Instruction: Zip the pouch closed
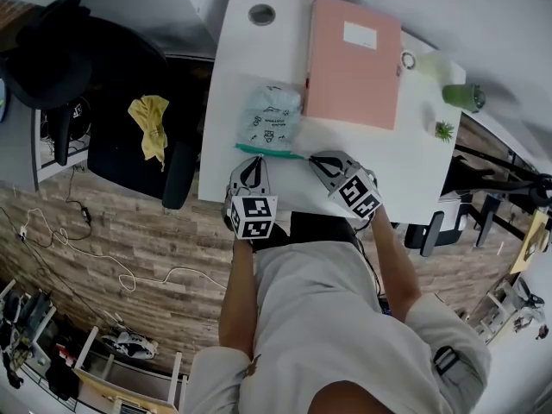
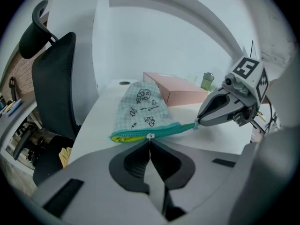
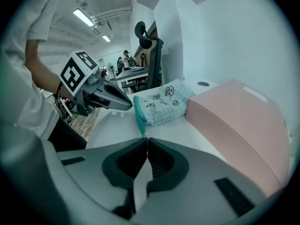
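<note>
A pale green checked pouch (image 1: 272, 115) with cartoon prints lies on the white desk (image 1: 414, 166), its teal zipper edge (image 1: 267, 151) towards me. In the left gripper view my left gripper (image 2: 150, 138) is shut on the small white zipper pull (image 2: 150, 136) partway along the zipper. Left of the pull, yellow lining (image 2: 119, 138) shows through a gap. My right gripper (image 2: 197, 123) is shut on the teal end tab (image 3: 139, 125) of the zipper, with its own jaw tips (image 3: 146, 138) pressed together on it. The pouch (image 3: 164, 102) lies stretched between both grippers.
A flat pink box (image 1: 354, 59) lies just behind and right of the pouch. A green cup (image 1: 464, 97) and a small plant (image 1: 444, 130) stand at the desk's right end. A black office chair (image 1: 129, 102) with a yellow cloth (image 1: 151, 123) stands left of the desk.
</note>
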The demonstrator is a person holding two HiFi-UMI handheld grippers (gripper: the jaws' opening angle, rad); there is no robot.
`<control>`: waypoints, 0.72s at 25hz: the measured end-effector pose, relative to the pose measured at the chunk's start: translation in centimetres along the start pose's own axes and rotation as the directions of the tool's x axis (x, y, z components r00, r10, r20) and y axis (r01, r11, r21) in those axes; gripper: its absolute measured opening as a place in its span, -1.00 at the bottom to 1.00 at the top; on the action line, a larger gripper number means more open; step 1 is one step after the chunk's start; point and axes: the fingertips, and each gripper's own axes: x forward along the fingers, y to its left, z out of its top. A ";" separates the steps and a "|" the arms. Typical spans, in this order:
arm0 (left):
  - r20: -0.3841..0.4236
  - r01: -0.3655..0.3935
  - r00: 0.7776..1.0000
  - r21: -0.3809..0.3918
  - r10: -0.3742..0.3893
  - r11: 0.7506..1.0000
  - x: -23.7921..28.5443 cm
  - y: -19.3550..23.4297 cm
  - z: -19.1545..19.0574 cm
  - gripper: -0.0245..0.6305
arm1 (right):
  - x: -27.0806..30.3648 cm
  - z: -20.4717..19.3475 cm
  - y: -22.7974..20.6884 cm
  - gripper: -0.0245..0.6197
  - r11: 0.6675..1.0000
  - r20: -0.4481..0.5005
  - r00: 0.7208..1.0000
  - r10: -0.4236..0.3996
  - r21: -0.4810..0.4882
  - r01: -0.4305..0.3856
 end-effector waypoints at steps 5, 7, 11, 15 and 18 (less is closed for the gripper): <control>-0.002 -0.013 1.000 -0.004 0.013 1.000 -0.1 0.8 0.0 -0.93 | 0.0 0.0 -0.2 -0.91 1.000 -0.004 1.000 -0.017 0.004 0.017; -0.003 -0.016 1.000 -0.004 0.016 1.000 -0.1 1.2 0.0 -0.93 | 0.0 0.0 -0.3 -0.91 1.000 -0.004 1.000 -0.023 0.008 0.023; -0.001 -0.021 1.000 -0.008 0.021 1.000 -0.2 1.6 0.0 -0.93 | -0.1 0.0 -0.4 -0.91 0.999 -0.005 0.999 -0.037 0.012 0.037; -0.004 -0.033 0.999 -0.018 0.033 0.999 -0.1 2.3 0.0 -0.93 | -0.2 -0.2 -0.7 -0.91 0.998 -0.009 0.999 -0.053 0.016 0.053; -0.006 -0.045 0.999 -0.022 0.044 0.999 -0.1 3.1 0.0 -0.93 | -0.4 -0.4 -1.0 -0.91 0.998 -0.013 0.998 -0.066 0.019 0.066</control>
